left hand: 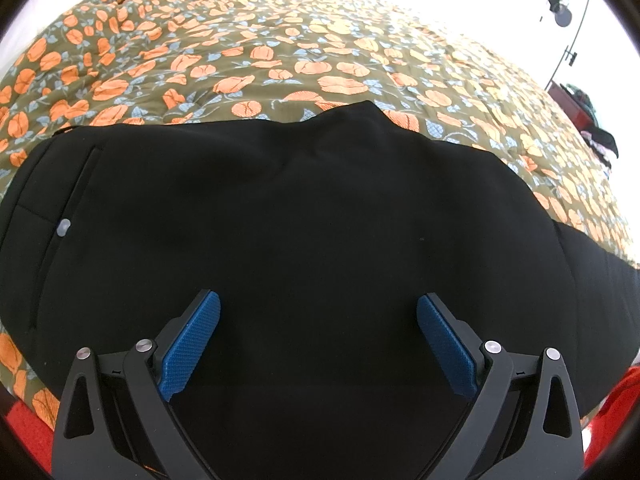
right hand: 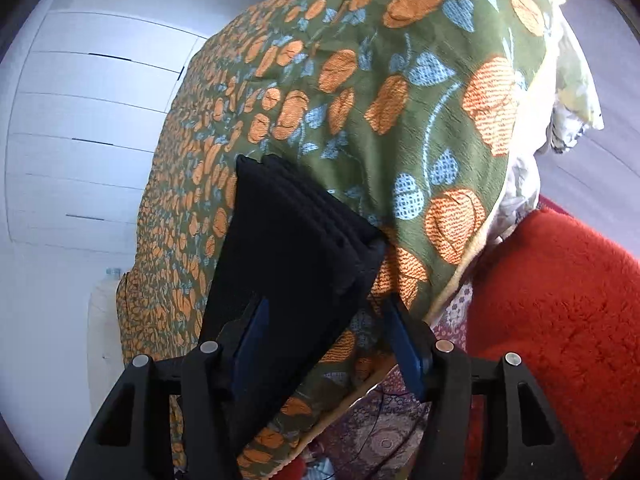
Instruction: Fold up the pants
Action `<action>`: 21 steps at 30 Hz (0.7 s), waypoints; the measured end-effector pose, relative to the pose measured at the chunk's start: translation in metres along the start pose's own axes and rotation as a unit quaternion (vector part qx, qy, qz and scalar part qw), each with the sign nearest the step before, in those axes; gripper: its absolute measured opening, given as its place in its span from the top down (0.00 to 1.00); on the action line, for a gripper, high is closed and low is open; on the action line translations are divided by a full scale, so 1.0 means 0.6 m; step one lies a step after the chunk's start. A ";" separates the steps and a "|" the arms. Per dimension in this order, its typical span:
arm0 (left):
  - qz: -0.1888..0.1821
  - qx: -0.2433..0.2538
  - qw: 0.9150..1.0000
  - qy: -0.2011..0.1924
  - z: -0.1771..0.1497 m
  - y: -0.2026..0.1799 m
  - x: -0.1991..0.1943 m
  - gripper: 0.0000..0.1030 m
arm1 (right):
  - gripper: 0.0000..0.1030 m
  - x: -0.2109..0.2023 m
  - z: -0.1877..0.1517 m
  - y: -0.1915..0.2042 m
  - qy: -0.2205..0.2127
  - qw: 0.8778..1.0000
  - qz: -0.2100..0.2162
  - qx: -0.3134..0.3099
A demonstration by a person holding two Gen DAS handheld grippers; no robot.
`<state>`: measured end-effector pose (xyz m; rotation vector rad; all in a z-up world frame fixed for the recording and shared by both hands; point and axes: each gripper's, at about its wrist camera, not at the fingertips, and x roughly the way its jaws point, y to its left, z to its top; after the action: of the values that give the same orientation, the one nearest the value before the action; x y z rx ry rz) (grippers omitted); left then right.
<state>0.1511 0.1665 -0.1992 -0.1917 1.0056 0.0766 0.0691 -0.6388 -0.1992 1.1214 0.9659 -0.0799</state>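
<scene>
With the left gripper (left hand: 318,340) spread wide and empty above the black pants (left hand: 280,208), the right gripper (right hand: 326,332) only loosely straddles the leg ends (right hand: 292,236) — jaws apart, not pinching — so the stacked layers could slide off the quilt's (right hand: 360,80) edge.

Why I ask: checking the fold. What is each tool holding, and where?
Nothing is clamped. The left tool is open over the black pants; their ribbed end lies between the right tool jaws, one pad clear of it.
</scene>
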 end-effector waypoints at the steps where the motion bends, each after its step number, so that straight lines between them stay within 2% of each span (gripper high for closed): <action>1: 0.001 0.000 1.000 0.000 0.000 0.000 0.000 0.03 | 0.42 0.006 0.004 -0.002 0.002 1.000 0.002 0.003; 3: 0.001 -0.001 1.000 0.000 0.000 0.000 0.000 0.03 | 0.42 0.013 0.013 -0.012 -0.006 1.000 -0.003 0.019; 5: 0.000 -0.001 1.000 0.000 0.000 0.000 -0.001 0.03 | 0.43 0.016 0.019 -0.018 -0.019 0.999 0.028 0.031; 7: 0.000 0.000 1.000 0.000 -0.001 0.000 -0.001 0.03 | 0.49 0.015 0.021 -0.021 -0.027 0.997 0.071 0.034; 9: 0.000 -0.001 1.000 0.000 0.000 0.000 -0.001 0.03 | 0.59 0.010 0.021 -0.021 -0.032 0.995 0.090 0.033; 10: 0.001 -0.001 1.000 0.000 -0.001 0.000 -0.001 0.03 | 0.60 0.006 0.020 -0.021 -0.035 0.994 0.101 0.031; 17: 0.002 0.000 1.000 -0.001 0.000 -0.001 -0.001 0.03 | 0.63 -0.031 -0.002 0.001 -0.055 0.993 0.109 -0.003; 21: 0.005 0.002 1.000 -0.001 0.000 -0.002 0.001 0.02 | 0.63 0.005 0.019 0.001 -0.035 0.996 0.087 0.000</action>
<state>0.1516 0.1655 -0.1995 -0.1828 1.0050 0.0846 0.0785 -0.6464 -0.1997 1.1908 0.8040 0.0217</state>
